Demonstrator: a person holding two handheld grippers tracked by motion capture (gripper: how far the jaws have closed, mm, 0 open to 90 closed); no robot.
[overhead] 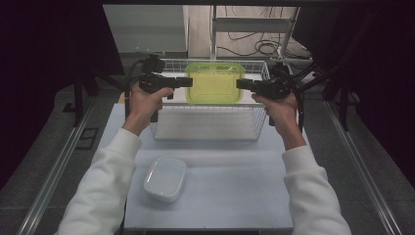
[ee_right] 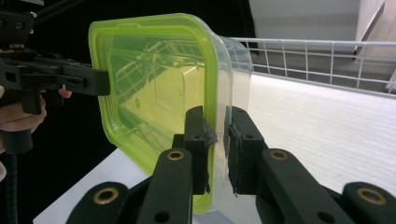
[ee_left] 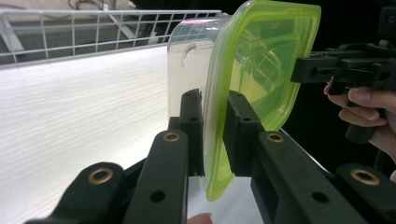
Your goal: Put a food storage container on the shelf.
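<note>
Your bench [overhead: 235, 196] carries a white wire basket [overhead: 208, 128] at its far half, and you hold the container with the green lid [overhead: 214, 82] in the air above that basket, level between your two hands, with a second, white-lidded container [overhead: 165, 178] resting well apart on the near bench. The step in hand looks like carrying the green-lidded container over the basket wall, whether in or out cannot be told, so keep both hands moving at the same pace and height; if one leads, the box will twist in the grip. Keep the lid facing up and clear the basket's rim before you change height. Your left tool [overhead: 182, 82] grips the container's left edge: in the left gripper view its jaws are closed down on the green lid's rim [ee_left: 215, 140], one jaw on each face, with only the rim between them. Your right tool [overhead: 243, 83] does the same on the opposite edge: in the right gripper view its jaws pinch the rim and clear wall [ee_right: 215, 135], nearly together. Both holds are narrow edge pinches, so avoid jerks and keep the squeeze steady.
</note>
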